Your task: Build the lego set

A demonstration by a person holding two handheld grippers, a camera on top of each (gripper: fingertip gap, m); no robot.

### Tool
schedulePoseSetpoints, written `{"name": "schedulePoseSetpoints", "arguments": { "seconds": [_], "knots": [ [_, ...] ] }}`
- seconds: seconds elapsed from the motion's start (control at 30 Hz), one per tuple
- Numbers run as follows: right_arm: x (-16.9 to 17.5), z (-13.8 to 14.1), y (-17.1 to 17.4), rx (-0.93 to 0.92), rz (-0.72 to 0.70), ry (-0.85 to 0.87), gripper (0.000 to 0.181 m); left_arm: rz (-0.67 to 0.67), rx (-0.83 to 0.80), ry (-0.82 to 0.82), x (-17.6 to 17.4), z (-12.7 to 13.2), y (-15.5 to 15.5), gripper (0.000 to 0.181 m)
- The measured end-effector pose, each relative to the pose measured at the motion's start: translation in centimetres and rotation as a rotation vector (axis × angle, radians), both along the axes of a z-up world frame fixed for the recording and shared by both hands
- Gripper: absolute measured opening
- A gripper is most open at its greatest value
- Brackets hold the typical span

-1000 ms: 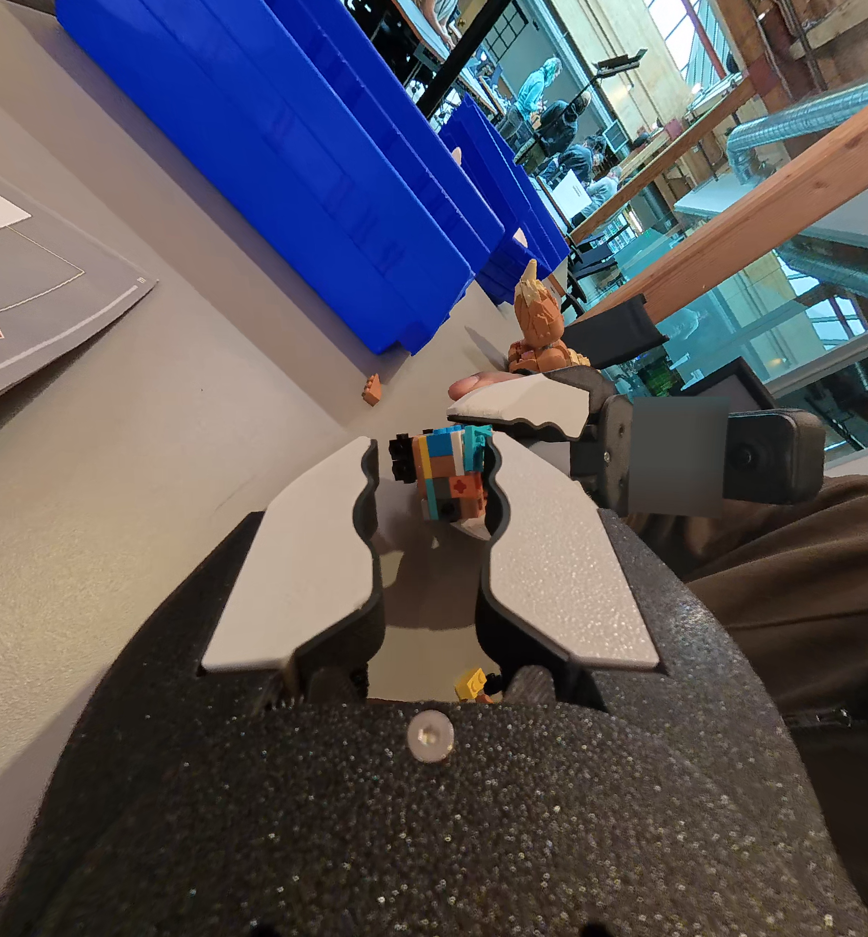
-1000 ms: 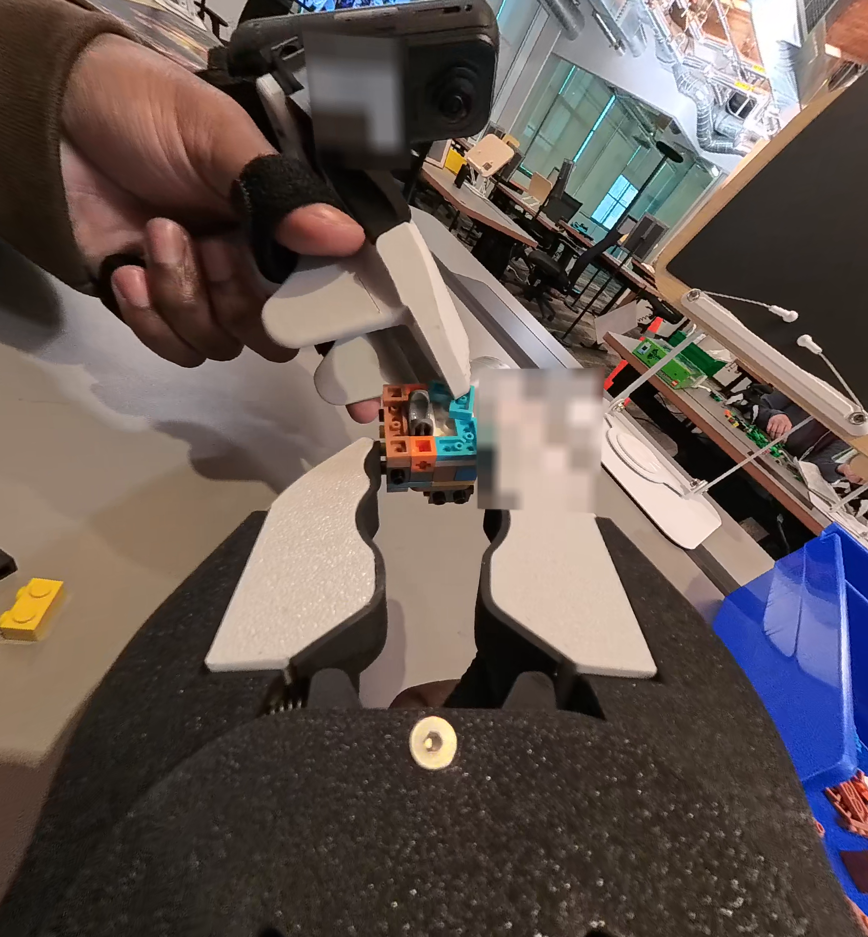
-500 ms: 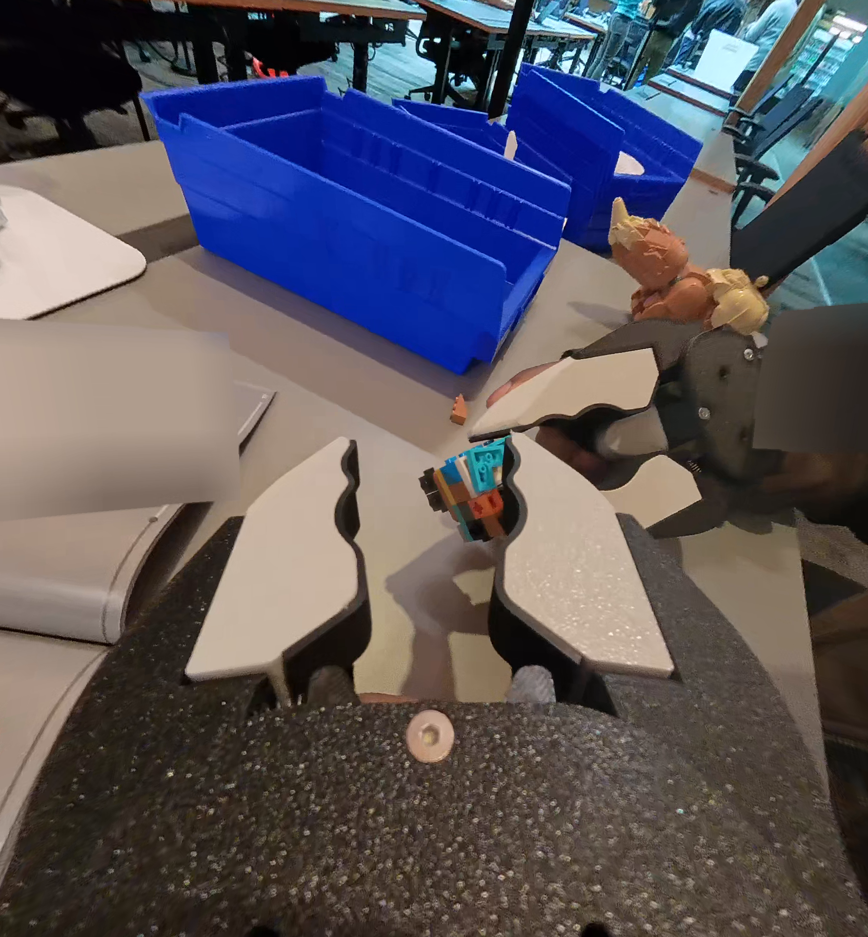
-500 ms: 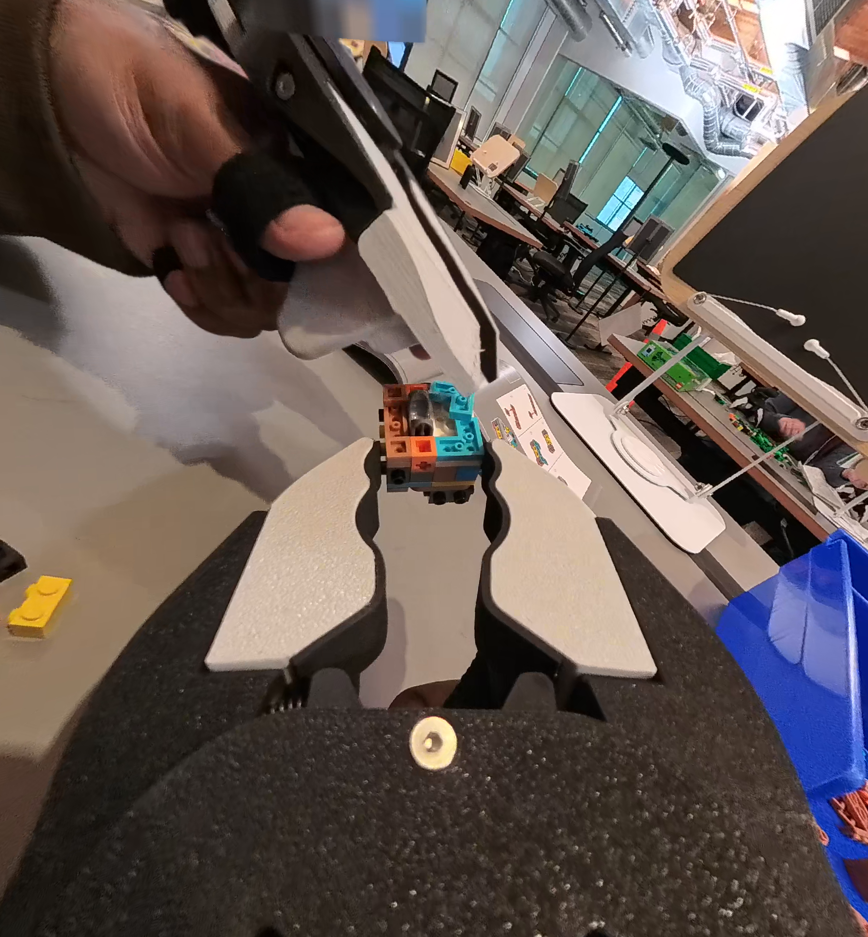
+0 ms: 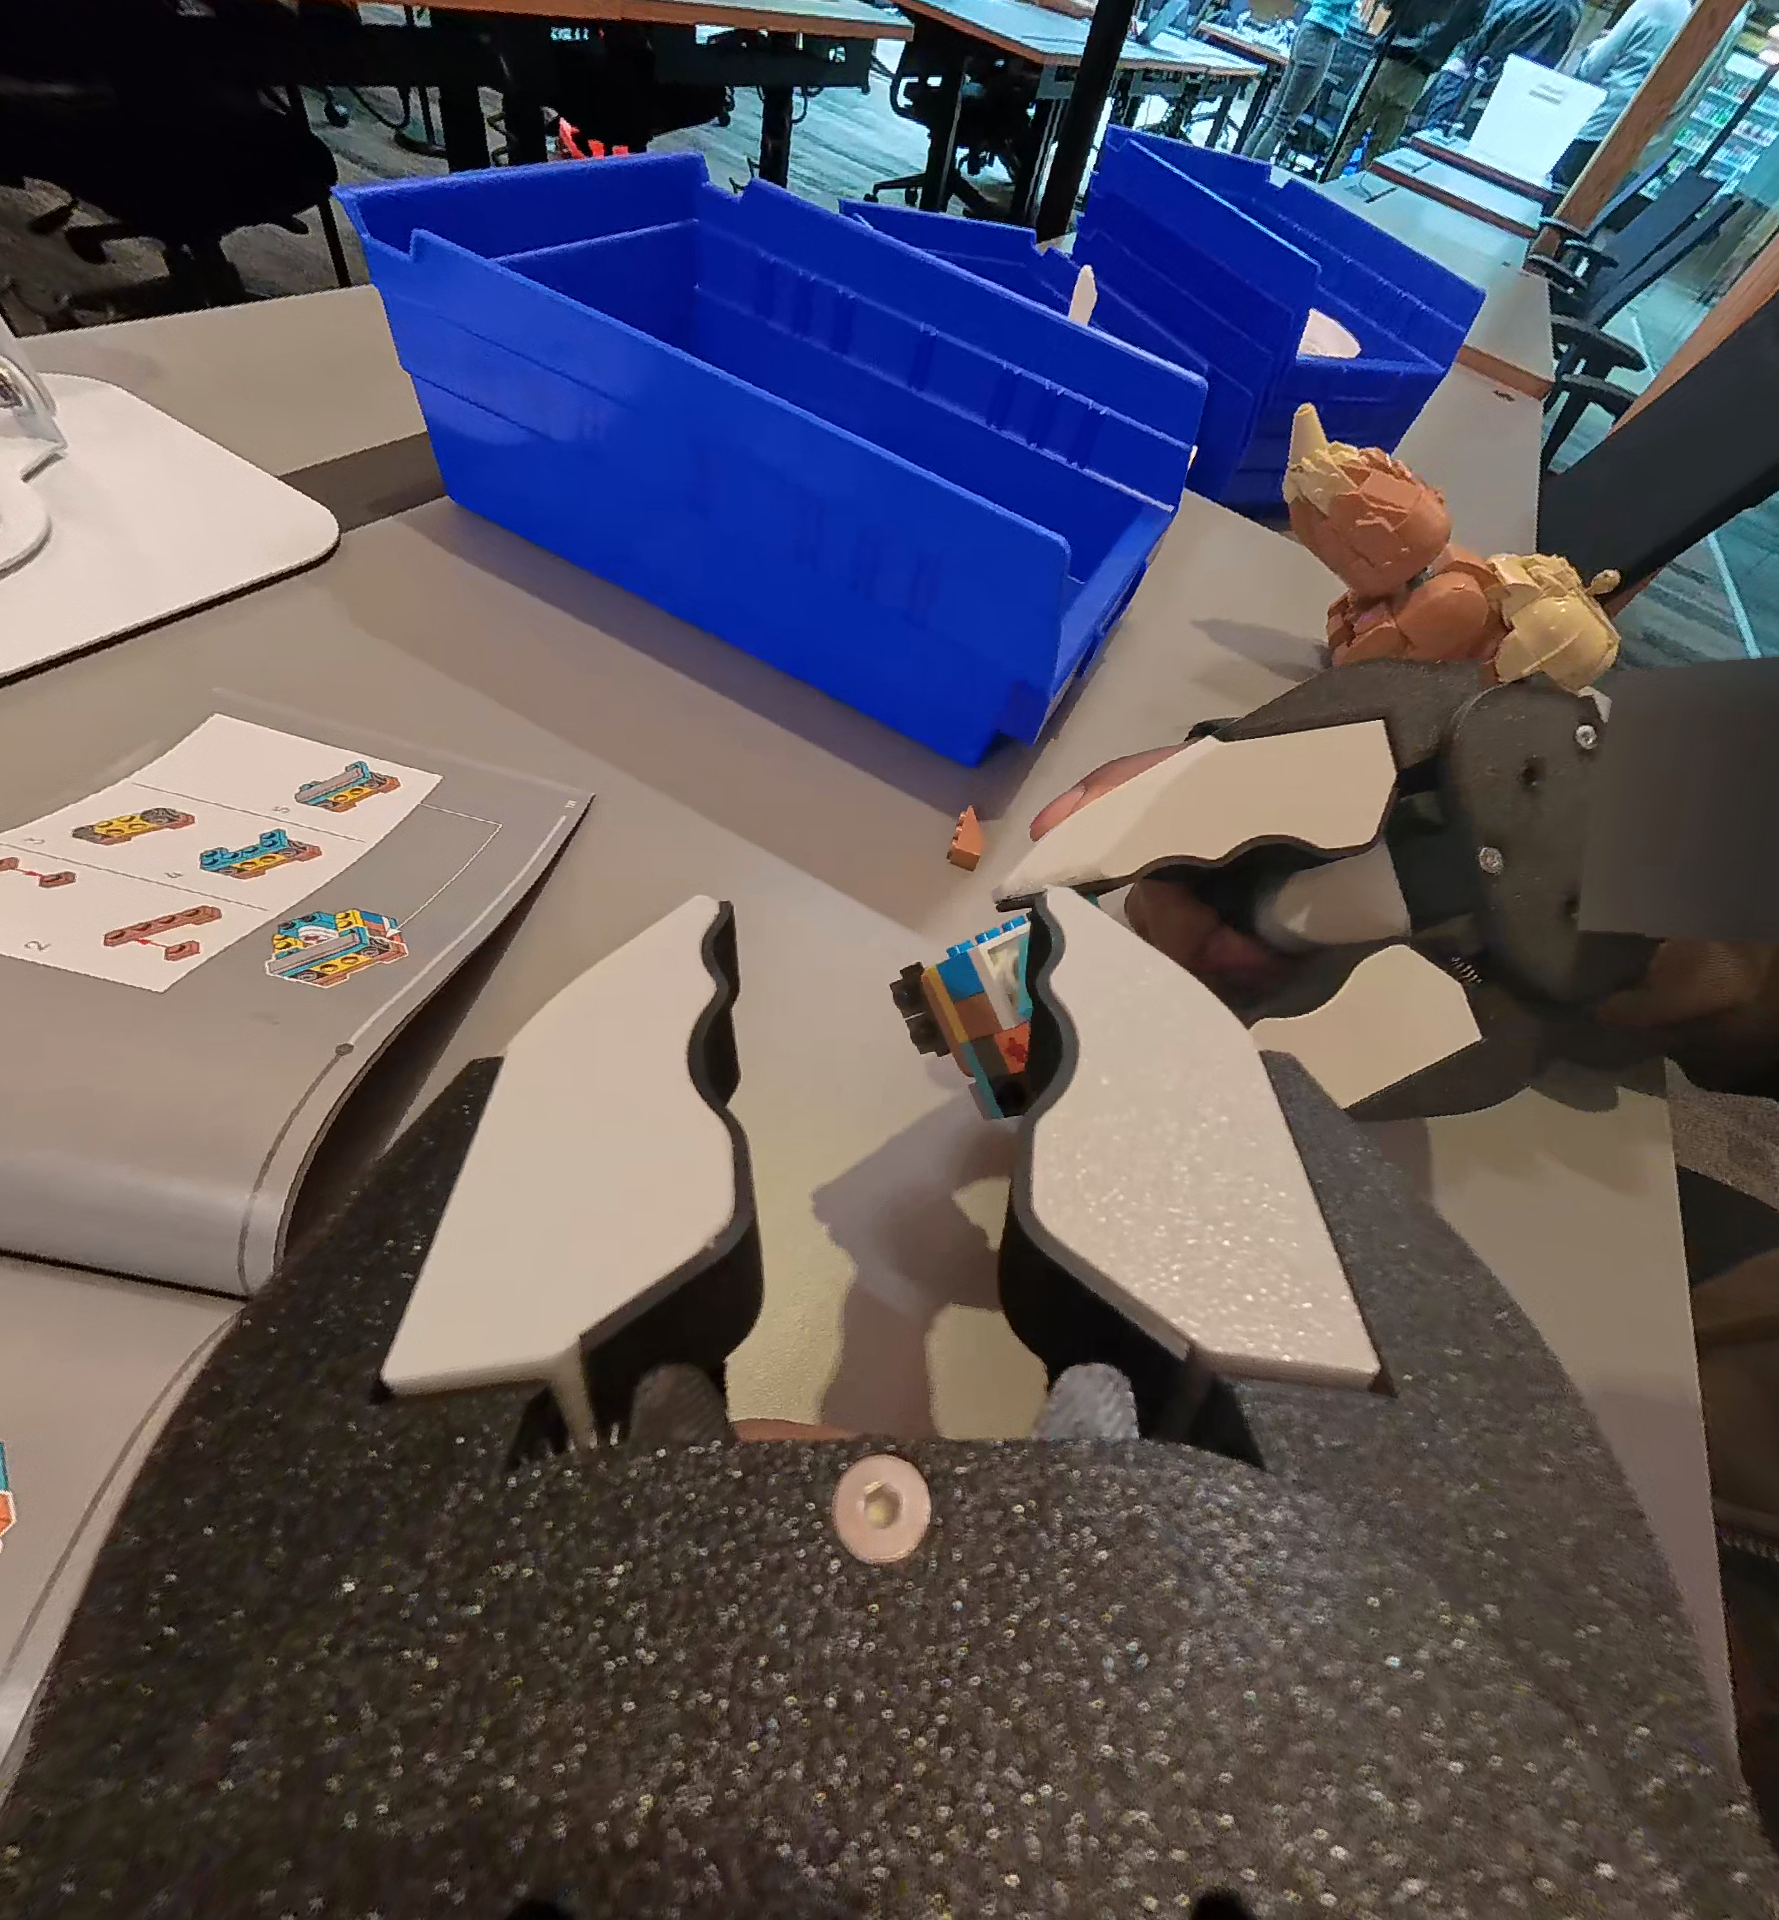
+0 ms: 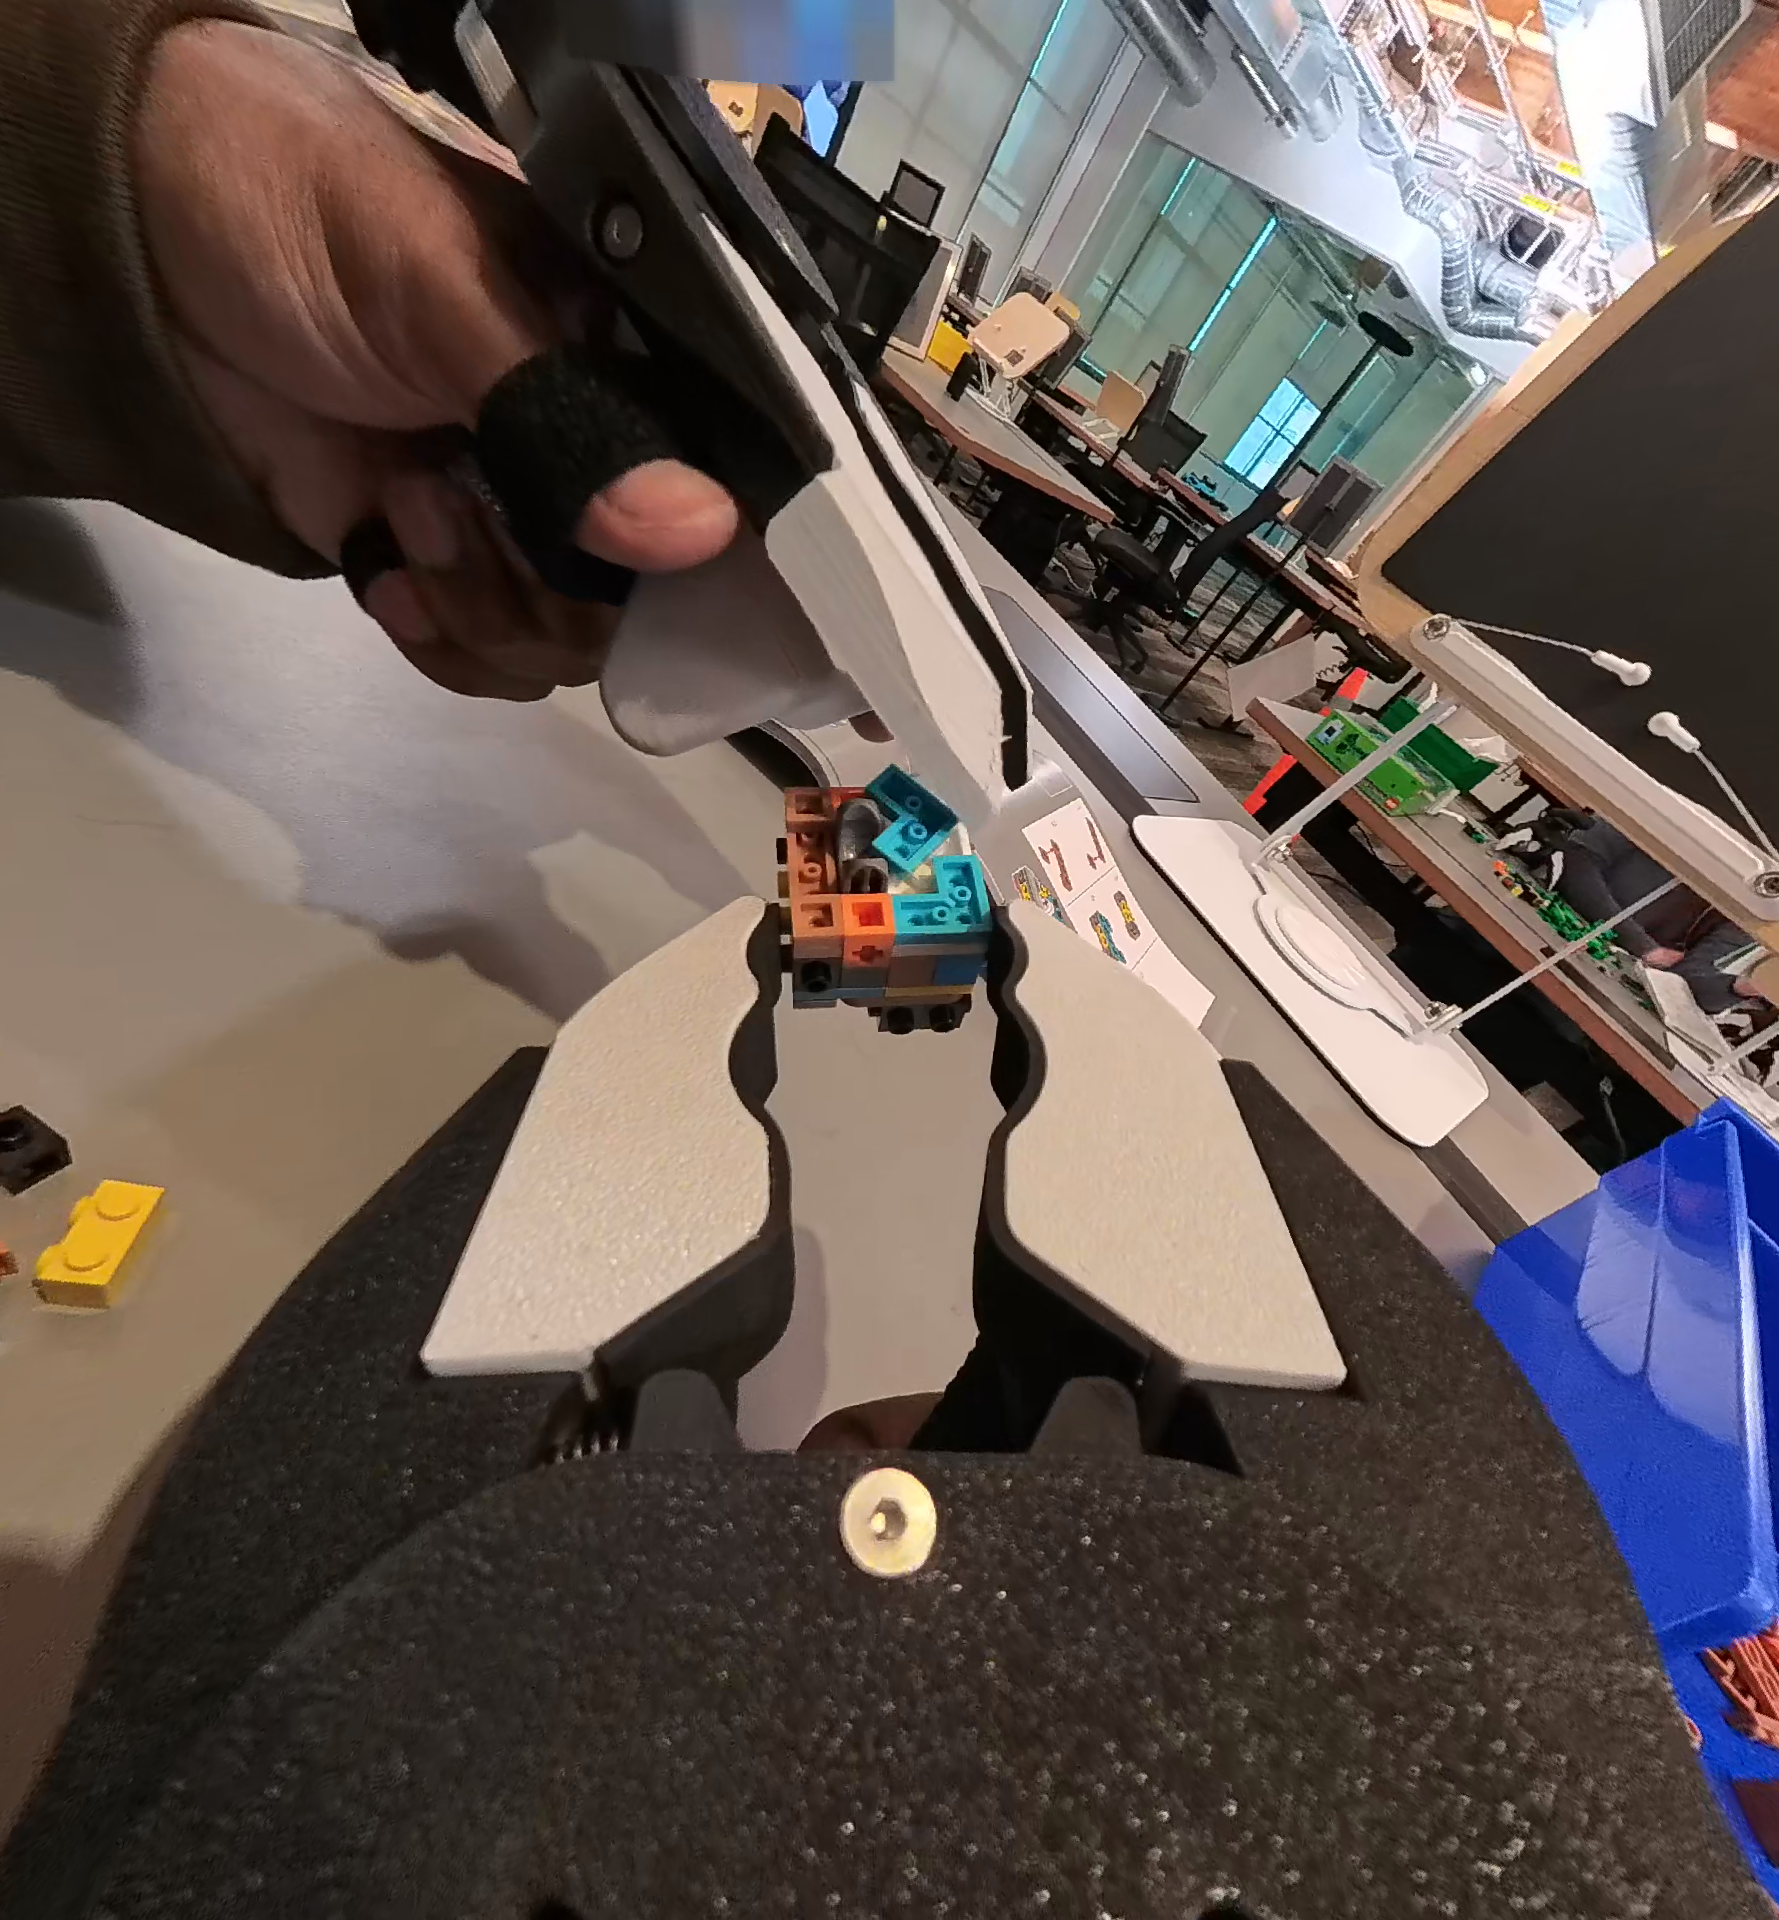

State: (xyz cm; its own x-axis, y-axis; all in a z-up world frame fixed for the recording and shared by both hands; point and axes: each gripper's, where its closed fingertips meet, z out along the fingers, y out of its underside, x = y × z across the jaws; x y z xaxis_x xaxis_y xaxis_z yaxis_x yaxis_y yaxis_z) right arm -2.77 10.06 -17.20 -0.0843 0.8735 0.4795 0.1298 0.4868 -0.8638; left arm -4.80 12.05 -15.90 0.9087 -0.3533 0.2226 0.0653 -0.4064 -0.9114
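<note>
right gripper [image 6: 885,925] clamped on brick block [image 6: 880,914], above the table [image 5: 573,644] | left gripper [image 5: 880,925] apart, one finger [image 6: 895,665] tip at block's teal piece | around: blue bin [image 5: 760,447], booklet [image 5: 241,935], yellow brick [image 6: 100,1242], brown figure [image 5: 1404,561]

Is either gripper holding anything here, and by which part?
The right gripper clamps the small multicoloured lego block by its two opposite sides. The left gripper is open and holds nothing.
</note>
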Motion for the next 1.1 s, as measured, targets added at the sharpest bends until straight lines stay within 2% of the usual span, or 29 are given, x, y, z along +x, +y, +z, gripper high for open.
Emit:
{"name": "schedulePoseSetpoints", "arguments": {
  "seconds": [0.23, 0.47, 0.9, 1.1],
  "knots": [
    [0.0, -0.1, 0.1, -0.011, 0.001, -0.005, 0.038, -0.018, 0.019, 0.029, -0.2, 0.6, -0.3, 0.054],
    [-0.1, -0.3, -0.2, -0.010, 0.010, -0.013, 0.038, -0.069, -0.028, 0.132, 0.2, -0.4, -0.9, 0.054],
    [-0.1, -0.3, 0.0, -0.058, 0.013, -0.015, 0.038, -0.023, -0.032, 0.071, -0.5, -0.4, -0.4, 0.052],
    [-0.1, -0.4, 0.1, -0.135, 0.028, -0.029, 0.038, -0.032, 0.001, 0.079, -0.6, 0.3, -0.6, 0.052]
  ]
}}
